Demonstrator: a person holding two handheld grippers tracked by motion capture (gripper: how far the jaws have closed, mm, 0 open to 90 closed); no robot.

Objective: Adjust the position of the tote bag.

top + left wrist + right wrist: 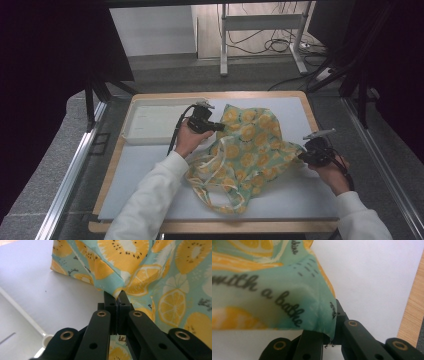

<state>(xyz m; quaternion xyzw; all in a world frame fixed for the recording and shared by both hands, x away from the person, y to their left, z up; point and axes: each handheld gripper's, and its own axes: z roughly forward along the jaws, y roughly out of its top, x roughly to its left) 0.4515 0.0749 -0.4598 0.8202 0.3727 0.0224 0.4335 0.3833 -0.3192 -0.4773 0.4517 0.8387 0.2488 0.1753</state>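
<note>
Wooden table (207,227) across the middle of the high view, topped by a pale blue-grey mat (295,197) covering nearly all of it; wood edge also at the right border of the right gripper view (412,305).

Printed cloth (245,152), mint green with yellow citrus slices and white trim, spread rumpled over the centre of the mat, from upper centre down to a loose strap loop near the lower middle of the frame. Same cloth across the upper right of the left gripper view (155,277), and across the upper left of the right gripper view (262,290), there with black script lettering on it.

White shallow tray (150,137) on the mat's upper left corner, just beside the left hand, apart from the cloth. Pale rim at lower left of the left gripper view (22,315).

White sleeves rising from the bottom edge of the high view, one at lower centre-left, one at lower right.

Left gripper (218,127), centre of the high view, at the cloth's upper left edge; in its own view (117,295) jaws pressed together with a fold of cloth pinched between the tips and a scrap of the print peeking out below them.

Right gripper (301,156), right of centre in the high view, at the cloth's right-hand corner; in its own view (329,336) jaws closed on the cloth's edge, fabric draped over the left jaw, a few frayed threads hanging at the pinch.
</note>
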